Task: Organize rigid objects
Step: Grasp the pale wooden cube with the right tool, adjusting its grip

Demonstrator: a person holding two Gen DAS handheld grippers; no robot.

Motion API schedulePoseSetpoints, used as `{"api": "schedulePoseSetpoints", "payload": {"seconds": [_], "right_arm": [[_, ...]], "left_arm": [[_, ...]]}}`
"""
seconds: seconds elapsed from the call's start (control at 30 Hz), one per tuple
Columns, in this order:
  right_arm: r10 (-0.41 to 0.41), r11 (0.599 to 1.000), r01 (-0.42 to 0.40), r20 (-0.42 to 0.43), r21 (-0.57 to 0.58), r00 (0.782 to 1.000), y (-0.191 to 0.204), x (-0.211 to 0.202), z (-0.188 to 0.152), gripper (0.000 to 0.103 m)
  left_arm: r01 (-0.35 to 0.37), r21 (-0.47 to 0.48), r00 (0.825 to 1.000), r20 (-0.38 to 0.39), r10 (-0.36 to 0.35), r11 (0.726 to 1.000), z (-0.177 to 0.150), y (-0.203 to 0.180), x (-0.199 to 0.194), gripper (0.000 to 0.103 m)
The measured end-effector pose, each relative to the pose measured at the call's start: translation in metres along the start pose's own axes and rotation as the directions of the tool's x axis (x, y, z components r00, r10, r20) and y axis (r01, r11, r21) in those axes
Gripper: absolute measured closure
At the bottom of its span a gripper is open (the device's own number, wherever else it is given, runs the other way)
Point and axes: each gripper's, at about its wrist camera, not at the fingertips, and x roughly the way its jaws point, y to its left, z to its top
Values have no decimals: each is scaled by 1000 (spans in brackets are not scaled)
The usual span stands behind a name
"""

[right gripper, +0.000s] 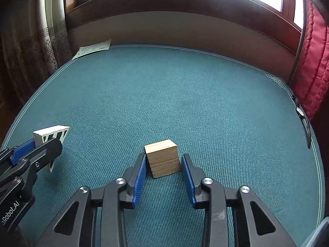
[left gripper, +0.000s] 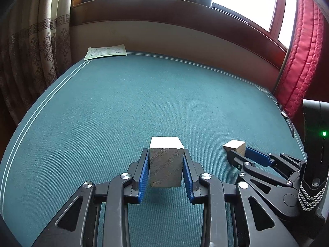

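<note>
Blue-padded jaws of the left gripper point(left gripper: 165, 168) are closed against both sides of a white block with black stripes point(left gripper: 166, 162), which seems lifted a little off the cloth, though the fisheye makes that hard to judge. Over to its right, the right gripper point(right gripper: 163, 171) has its jaws spread around a small wooden cube point(right gripper: 162, 158); one pad touches the cube's left face, the other stands just clear of its right, and the cube sits flat on the counter point(right gripper: 185, 94).

Teal ribbed fabric with thin white border lines covers the counter, and most of it ahead of both grippers lies open. At the far left corner rests a printed leaflet point(left gripper: 105, 51), partly over the edge. A wristwatch point(right gripper: 303, 121) lies at the right rim. Patterned curtains point(left gripper: 30, 47) hang at the left, a red quilted cover point(left gripper: 300, 61) crowds the right edge, and a dark wooden window sill point(left gripper: 174, 12) runs behind.
</note>
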Motion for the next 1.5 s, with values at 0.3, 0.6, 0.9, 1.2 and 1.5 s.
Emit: {"api": "schedulePoseSetpoints", "payload": {"seconds": [0.3,0.6,0.9,1.2,1.5], "right_arm": [[12,998,-12,-2,59,1000,-6,-17,-17,68],[-6,993,5,5,118,1000,-18,-35,-34,68],[-32,987,30,13,158,999,-26,-50,-49,68],[-37,980,30,35,197,999,-35,-68,-62,68],[-38,971,20,70,239,997,-47,-93,-77,72]], "left_arm": [[11,12,1000,-1,-11,1000,-2,-5,0,72],[28,50,1000,-1,-28,998,-6,-19,-4,72],[50,89,999,1,-50,995,-12,-32,-10,72],[71,113,997,-3,-71,991,-17,-41,-14,72],[82,152,997,-5,-83,985,-25,-52,-16,72]]}}
